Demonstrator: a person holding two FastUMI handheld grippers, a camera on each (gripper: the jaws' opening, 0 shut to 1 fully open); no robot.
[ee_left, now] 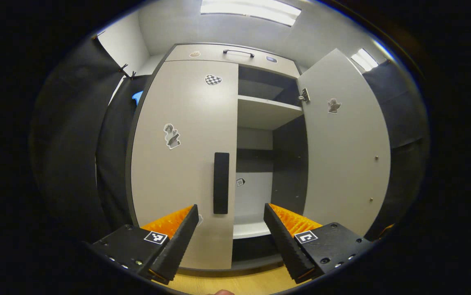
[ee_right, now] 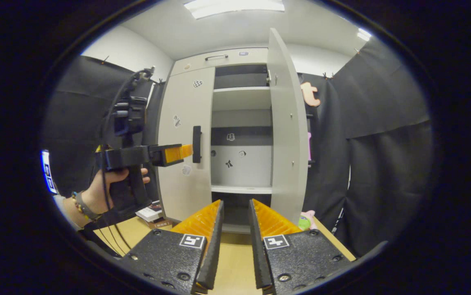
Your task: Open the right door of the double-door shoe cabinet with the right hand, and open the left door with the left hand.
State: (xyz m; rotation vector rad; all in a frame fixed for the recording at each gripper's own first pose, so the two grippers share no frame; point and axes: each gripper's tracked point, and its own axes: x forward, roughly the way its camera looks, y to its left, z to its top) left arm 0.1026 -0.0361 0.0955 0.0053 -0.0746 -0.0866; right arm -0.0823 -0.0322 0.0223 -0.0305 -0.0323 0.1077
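Note:
The pale shoe cabinet stands straight ahead. Its left door point(ee_left: 178, 164) is closed, with a black vertical handle point(ee_left: 221, 183) at its inner edge. The right door point(ee_left: 342, 143) is swung wide open, baring the shelves point(ee_left: 264, 110). My left gripper point(ee_left: 231, 209) is open, its fingers spread just below and to either side of the handle, not touching it. In the right gripper view a hand point(ee_right: 108, 184) holds that left gripper point(ee_right: 184, 152) level, tips right at the handle point(ee_right: 196, 144). My right gripper point(ee_right: 236, 203) hangs back from the cabinet, fingers a narrow gap apart and empty, left of the open right door point(ee_right: 288, 135).
The cabinet rests on a light wooden surface point(ee_right: 235, 254). Books point(ee_right: 151, 214) lie at its left foot and a pink and green toy point(ee_right: 307, 221) at its right foot. A top drawer with a dark handle point(ee_left: 238, 52) sits above the doors. Black cloth hangs on both sides.

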